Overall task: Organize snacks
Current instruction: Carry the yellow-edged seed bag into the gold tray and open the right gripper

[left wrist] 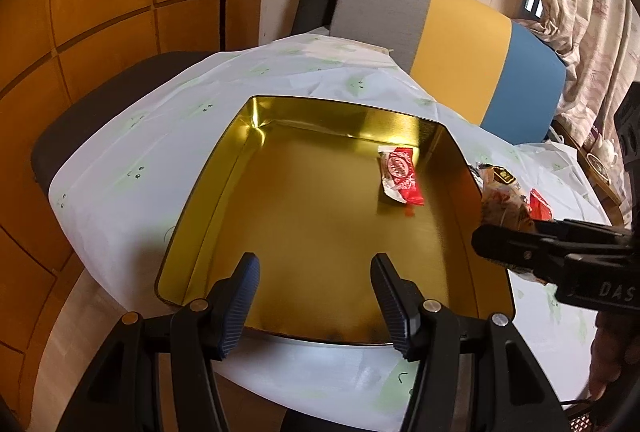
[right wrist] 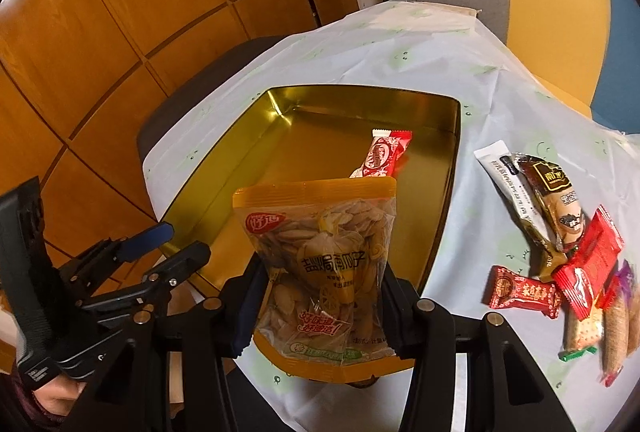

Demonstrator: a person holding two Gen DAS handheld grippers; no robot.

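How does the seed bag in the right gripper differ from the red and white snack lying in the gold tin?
The seed bag is large, yellow-edged and transparent; the red and white snack is a small, narrow, opaque pack. The seed bag is held up between the right gripper jaws, above the gold tin's near edge; the red and white snack lies flat on the tin's floor. Both are sealed packaged snacks.

Seed bag [right wrist: 320, 264] upright over gold tin [right wrist: 450, 192], w/ red candy [right wrist: 382, 154] inside.
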